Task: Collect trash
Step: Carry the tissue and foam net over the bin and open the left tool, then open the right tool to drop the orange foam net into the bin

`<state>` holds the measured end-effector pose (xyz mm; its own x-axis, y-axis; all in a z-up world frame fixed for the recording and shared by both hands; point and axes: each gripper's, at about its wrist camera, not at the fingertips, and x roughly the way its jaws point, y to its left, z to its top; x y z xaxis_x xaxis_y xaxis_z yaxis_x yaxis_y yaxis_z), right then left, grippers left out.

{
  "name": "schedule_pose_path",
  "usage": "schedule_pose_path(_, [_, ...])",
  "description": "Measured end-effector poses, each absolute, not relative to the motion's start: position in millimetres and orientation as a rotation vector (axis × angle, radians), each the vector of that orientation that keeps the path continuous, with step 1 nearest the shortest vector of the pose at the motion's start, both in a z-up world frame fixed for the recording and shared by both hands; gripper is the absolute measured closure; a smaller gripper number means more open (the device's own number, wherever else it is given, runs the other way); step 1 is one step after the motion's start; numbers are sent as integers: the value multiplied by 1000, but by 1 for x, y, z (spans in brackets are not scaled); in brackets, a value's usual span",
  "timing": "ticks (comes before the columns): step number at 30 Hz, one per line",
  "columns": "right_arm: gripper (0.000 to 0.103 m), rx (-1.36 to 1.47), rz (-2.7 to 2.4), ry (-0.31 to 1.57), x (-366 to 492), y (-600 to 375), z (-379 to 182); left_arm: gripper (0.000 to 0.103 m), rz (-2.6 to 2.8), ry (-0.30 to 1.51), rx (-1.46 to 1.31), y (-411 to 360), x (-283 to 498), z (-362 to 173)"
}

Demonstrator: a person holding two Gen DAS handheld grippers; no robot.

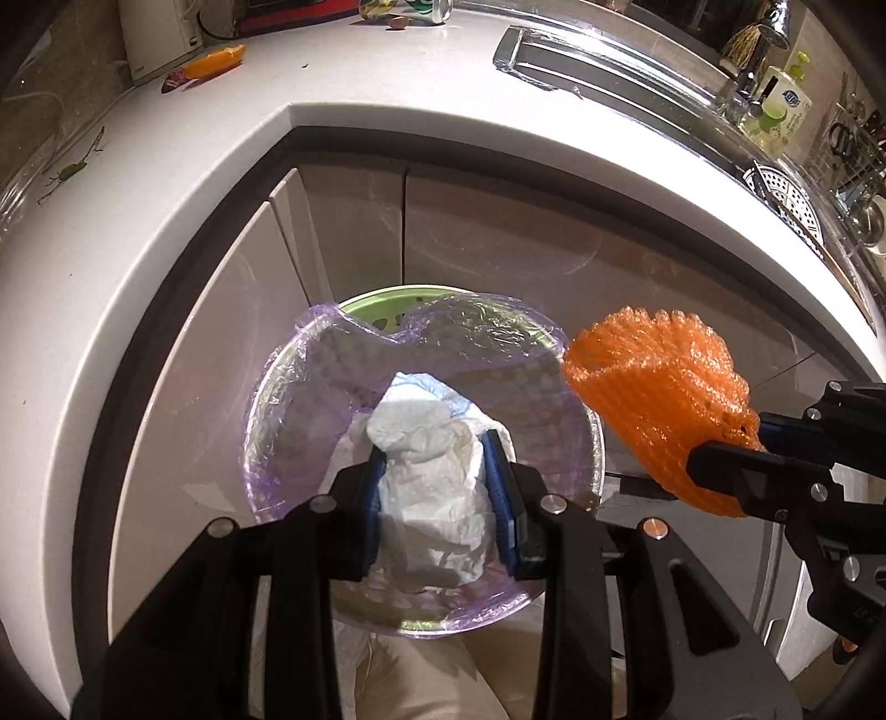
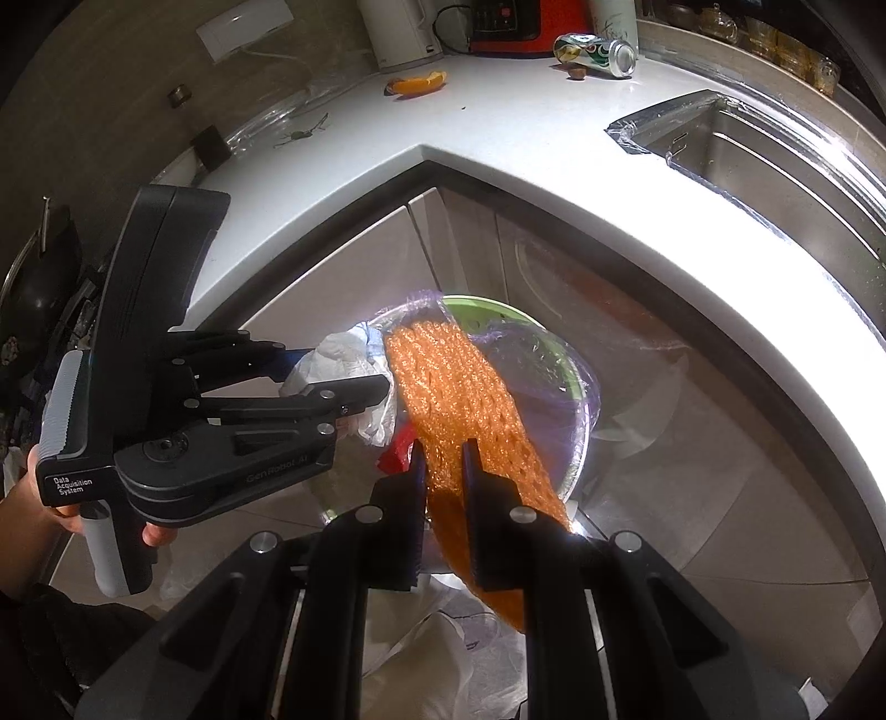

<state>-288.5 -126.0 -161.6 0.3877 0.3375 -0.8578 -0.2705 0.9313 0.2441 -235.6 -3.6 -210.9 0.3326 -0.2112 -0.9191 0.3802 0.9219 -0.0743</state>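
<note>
Crumpled tissue [image 1: 437, 476] clamped left; only right view shows can [image 2: 595, 52].

The left tongs [image 1: 437, 471] were black with blue pads and held a white crumpled paper [image 1: 432, 476]. The right tongs [image 2: 443, 471] were black too, and they held an orange foam net [image 2: 459, 399] with a mesh pattern. The bin [image 1: 387, 310] was light green and its liner bag [image 1: 288, 399] was clear with a purple tint. The tabletop [image 1: 387, 72] was white, and the cabinet doors [image 1: 498, 238] under it were beige. An orange wrapper [image 1: 219, 62] lay on the tabletop, and a can [image 2: 595, 51] was green and silver.
</note>
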Motion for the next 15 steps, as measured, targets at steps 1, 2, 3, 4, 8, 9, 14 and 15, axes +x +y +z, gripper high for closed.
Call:
schedule_pose_path(1, [88, 66, 387, 1109, -288, -126, -162, 69, -391, 1176, 164, -4, -234, -214])
schedule_pose_path(2, [89, 66, 388, 1110, -288, -125, -162, 66, -395, 1185, 163, -4, -232, -217])
schedule_pose_path(3, [88, 66, 388, 1111, -287, -124, -163, 64, -399, 1190, 159, -5, -231, -219])
schedule_pose_path(4, [88, 67, 388, 1113, -286, -124, -163, 59, -397, 1193, 158, -5, -230, -223])
schedule_pose_path(8, [89, 69, 382, 1127, -283, -126, -167, 38, -385, 1185, 197, -8, -228, -232])
schedule_pose_path(9, [88, 70, 380, 1130, -282, -126, -167, 35, -383, 1184, 208, -9, -229, -233])
schedule_pose_path(14, [89, 80, 370, 1142, -278, -129, -171, 28, -398, 1190, 215, -13, -226, -232])
schedule_pose_path(15, [89, 81, 367, 1142, -278, -130, -171, 28, -400, 1191, 213, -13, -226, -230])
